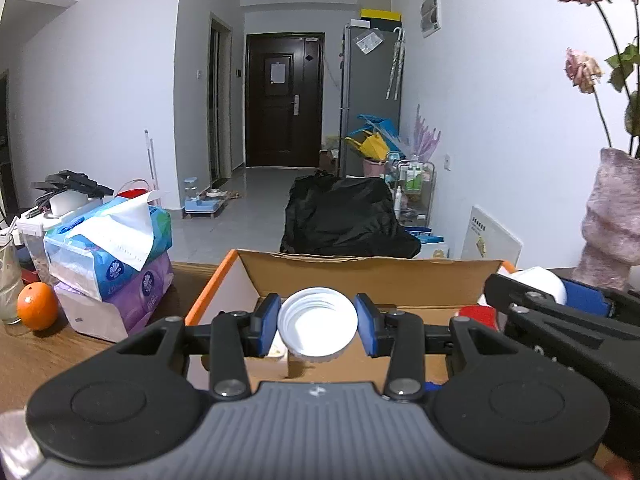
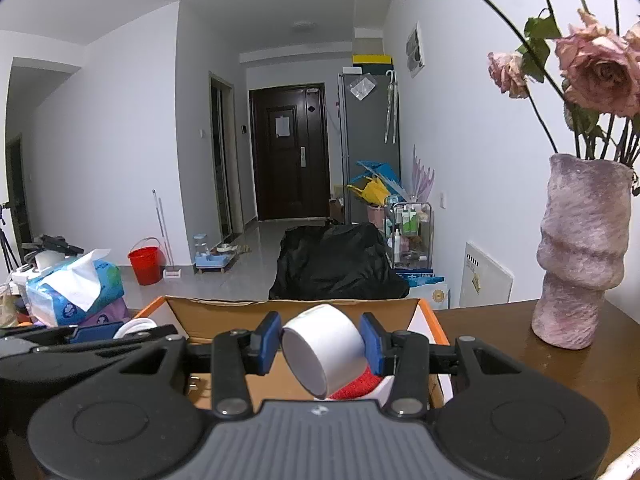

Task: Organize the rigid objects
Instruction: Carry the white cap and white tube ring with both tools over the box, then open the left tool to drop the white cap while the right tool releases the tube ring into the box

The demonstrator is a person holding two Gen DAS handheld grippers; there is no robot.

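Observation:
My left gripper [image 1: 317, 326] is shut on a white screw lid [image 1: 317, 326], its threaded inside facing the camera, held over an open cardboard box [image 1: 360, 272] with an orange rim. The right gripper [image 2: 322, 344] is shut on a white round jar [image 2: 324, 350], tilted, above the same box [image 2: 224, 308]. A red object [image 2: 356, 390] lies in the box under the jar. In the left wrist view the right gripper [image 1: 560, 316] comes in from the right edge with the white jar [image 1: 540, 280]. The left gripper's fingers [image 2: 100, 332] show at the left of the right wrist view.
Stacked tissue packs [image 1: 108, 264], an orange [image 1: 37, 306] and a glass [image 1: 8, 280] stand left of the box on the wooden table [image 2: 520, 364]. A pink vase [image 2: 580, 256] with dried roses stands at the right. A black bag [image 1: 344, 216] sits beyond the table edge.

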